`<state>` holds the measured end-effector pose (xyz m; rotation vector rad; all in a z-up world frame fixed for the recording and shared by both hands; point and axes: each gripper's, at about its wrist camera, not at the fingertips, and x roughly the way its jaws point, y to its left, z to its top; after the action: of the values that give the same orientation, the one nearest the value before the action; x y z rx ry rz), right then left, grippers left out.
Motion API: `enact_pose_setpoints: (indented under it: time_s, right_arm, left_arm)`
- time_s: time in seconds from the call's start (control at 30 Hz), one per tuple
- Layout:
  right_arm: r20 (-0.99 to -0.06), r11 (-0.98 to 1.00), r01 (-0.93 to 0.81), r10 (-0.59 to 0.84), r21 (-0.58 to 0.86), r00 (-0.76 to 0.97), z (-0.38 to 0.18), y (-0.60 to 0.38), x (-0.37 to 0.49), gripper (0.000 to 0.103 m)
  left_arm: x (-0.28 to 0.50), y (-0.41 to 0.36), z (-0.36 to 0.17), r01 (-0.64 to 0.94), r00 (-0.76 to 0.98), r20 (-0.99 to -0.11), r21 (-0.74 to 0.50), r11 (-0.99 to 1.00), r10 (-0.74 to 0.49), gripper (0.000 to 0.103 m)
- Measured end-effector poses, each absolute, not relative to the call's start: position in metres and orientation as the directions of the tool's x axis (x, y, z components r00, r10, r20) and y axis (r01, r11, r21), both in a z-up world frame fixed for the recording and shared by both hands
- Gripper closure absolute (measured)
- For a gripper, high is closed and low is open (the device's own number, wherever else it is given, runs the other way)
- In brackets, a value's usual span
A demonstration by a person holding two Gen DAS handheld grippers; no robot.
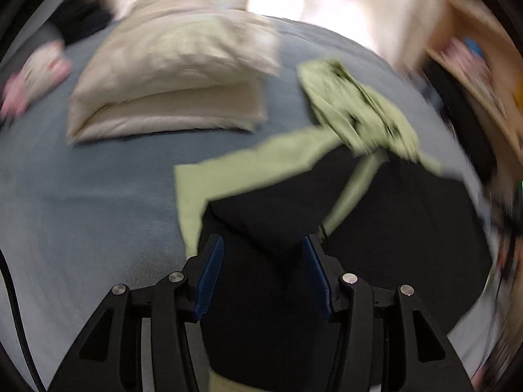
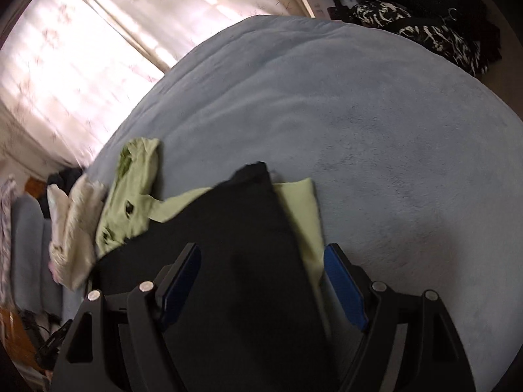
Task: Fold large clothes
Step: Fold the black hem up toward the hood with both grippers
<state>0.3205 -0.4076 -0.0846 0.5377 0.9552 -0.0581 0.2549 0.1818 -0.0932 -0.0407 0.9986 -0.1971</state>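
Observation:
A large black garment [image 1: 376,215] lies on the blue-grey bed [image 1: 81,196], on top of a light green garment [image 1: 235,170] with a crumpled patterned end [image 1: 359,107]. My left gripper [image 1: 263,245] is open, its blue pads either side of a black fold, not closed on it. In the right wrist view the black garment [image 2: 235,245] lies over the green one [image 2: 300,215], and my right gripper [image 2: 263,251] is open above them. Both views are motion-blurred.
Two cream pillows [image 1: 170,75] lie at the bed's far side, with a pink-white soft toy [image 1: 32,75] to the left. A wooden shelf [image 1: 474,75] stands to the right. Curtains [image 2: 81,49] and dark patterned clothes [image 2: 425,29] border the bed [image 2: 376,130]. A cream cloth [image 2: 75,232] lies beside the green garment.

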Motion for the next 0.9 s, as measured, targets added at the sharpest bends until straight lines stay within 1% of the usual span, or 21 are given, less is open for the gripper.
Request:
enact_pose_setpoints:
  time_s: [0.07,0.13,0.2,0.23,0.33,0.43,0.47,0.53,0.67,0.73,0.83,0.9]
  right_arm:
    - [-0.792,0.865,0.29,0.181,0.41,0.583,-0.091,-0.411,0.325,0.025]
    - [-0.787,0.852,0.297,0.194,0.431,0.586,-0.098,-0.41,0.327,0.025]
    - [-0.791,0.859,0.29,0.191,0.421,0.581,-0.104,-0.406,0.327,0.025]
    - [-0.798,0.873,0.282,0.178,0.399,0.576,-0.108,-0.401,0.328,0.025]
    - [-0.807,0.901,0.264,0.14,0.343,0.573,-0.113,-0.388,0.329,0.025]
    - [-0.809,0.918,0.245,0.122,0.312,0.575,-0.112,-0.381,0.329,0.025]
    - [-0.809,0.921,0.242,0.118,0.306,0.575,-0.112,-0.38,0.329,0.025]
    - [-0.811,0.926,0.235,0.114,0.297,0.575,-0.111,-0.38,0.33,0.025]
    - [-0.811,0.927,0.227,0.12,0.298,0.572,-0.11,-0.381,0.334,0.025]
    - [-0.813,0.927,0.226,0.123,0.299,0.569,-0.109,-0.382,0.338,0.025]
    - [-0.803,0.925,0.219,0.132,0.31,0.581,-0.105,-0.383,0.342,0.025]
    - [-0.793,0.925,0.208,0.138,0.317,0.594,-0.101,-0.383,0.345,0.025]
  left_arm:
    - [0.248,0.17,-0.098,0.22,0.518,-0.843,-0.03,0.975,-0.143,0.054]
    - [0.242,0.155,-0.106,0.294,0.52,-0.85,0.094,0.951,-0.077,0.054]
    - [0.239,0.143,-0.116,0.338,0.535,-0.845,0.203,0.919,-0.01,0.054]
    - [0.24,0.135,-0.123,0.349,0.557,-0.829,0.286,0.892,0.048,0.054]
    - [0.254,0.123,-0.132,0.309,0.622,-0.766,0.429,0.849,0.16,0.054]
    - [0.286,0.116,-0.134,0.223,0.672,-0.697,0.511,0.83,0.249,0.054]
    - [0.297,0.115,-0.133,0.196,0.683,-0.681,0.52,0.831,0.265,0.054]
    - [0.321,0.116,-0.13,0.159,0.684,-0.679,0.495,0.854,0.266,0.054]
    - [0.363,0.133,-0.126,0.105,0.609,-0.768,0.326,0.94,0.198,0.054]
    - [0.38,0.151,-0.126,0.05,0.567,-0.81,0.219,0.975,0.152,0.054]
    - [0.39,0.18,-0.125,-0.022,0.519,-0.852,0.061,0.998,0.064,0.054]
    - [0.39,0.197,-0.127,-0.047,0.503,-0.864,-0.008,0.999,0.016,0.054]
